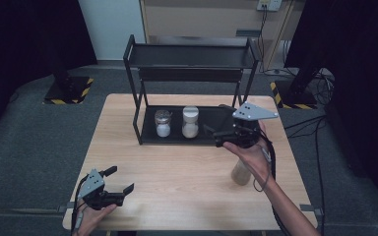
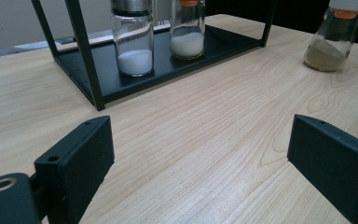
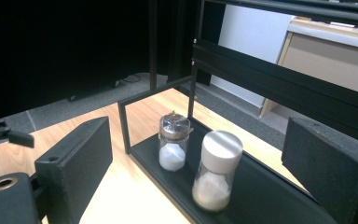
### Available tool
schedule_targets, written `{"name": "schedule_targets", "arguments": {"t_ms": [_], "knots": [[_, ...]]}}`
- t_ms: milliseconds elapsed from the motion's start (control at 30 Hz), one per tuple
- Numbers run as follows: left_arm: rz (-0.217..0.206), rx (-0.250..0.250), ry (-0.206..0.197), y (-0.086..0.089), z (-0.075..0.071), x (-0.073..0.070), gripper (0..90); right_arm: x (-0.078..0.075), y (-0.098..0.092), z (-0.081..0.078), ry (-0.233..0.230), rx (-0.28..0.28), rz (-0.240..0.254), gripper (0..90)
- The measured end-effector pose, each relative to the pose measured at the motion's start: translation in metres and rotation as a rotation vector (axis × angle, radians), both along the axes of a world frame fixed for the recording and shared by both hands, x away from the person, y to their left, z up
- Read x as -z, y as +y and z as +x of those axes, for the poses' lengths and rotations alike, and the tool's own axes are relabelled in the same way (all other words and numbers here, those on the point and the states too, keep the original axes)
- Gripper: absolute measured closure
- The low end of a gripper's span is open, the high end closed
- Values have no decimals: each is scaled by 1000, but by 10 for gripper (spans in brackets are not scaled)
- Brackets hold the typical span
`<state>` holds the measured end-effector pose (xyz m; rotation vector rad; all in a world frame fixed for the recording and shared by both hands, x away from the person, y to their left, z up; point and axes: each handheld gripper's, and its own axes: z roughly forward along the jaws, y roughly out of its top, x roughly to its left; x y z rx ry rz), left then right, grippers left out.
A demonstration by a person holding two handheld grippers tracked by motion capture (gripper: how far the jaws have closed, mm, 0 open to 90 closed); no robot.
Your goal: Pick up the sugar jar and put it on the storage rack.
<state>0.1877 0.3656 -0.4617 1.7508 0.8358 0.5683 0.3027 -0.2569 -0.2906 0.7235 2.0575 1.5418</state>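
We see two glass jars — a metal-lidded jar [image 3: 173, 142] and a white-capped jar [image 3: 216, 170] — on the black rack [image 1: 145, 101]. Both the left gripper [image 1: 118, 181] and right gripper [image 1: 211, 132] hold their jaws wide, empty. A third jar [image 2: 335, 39] stands on the tabletop [image 1: 177, 172].

Right gripper [image 3: 193, 163]: jaws stand wide apart, nothing between them. Ahead, a black rack [image 3: 270, 88] stands on the wooden table [image 3: 121, 196]. Two jars stand on its bottom shelf, near each other: a metal-lidded jar [image 3: 174, 142] holding white powder, and a white-capped jar [image 3: 216, 170] with off-white contents, nearer the camera.
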Motion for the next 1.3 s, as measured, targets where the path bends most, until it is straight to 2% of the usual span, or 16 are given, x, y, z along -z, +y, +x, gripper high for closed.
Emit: {"name": "schedule_targets", "arguments": {"t_ms": [133,333,567,667,900,1133,1300], "knots": [[-1,-2,0,0,0,0,63,2,-18,-17,-14,8,13,86],[2,0,-1,0,0,0,63,10,-43,-40,-11,34,34,81],[4,2,-1,-1,0,0,63,35,-68,-66,8,89,36,72],[5,2,-2,-1,0,-1,63,47,-78,-72,23,107,54,68],[5,12,-5,-1,0,-1,63,68,-90,-87,44,155,53,62],[5,12,-6,-1,0,-1,62,91,-100,-102,64,235,38,56],[8,14,-5,-2,0,-1,62,105,-107,-109,83,267,52,57]]}}
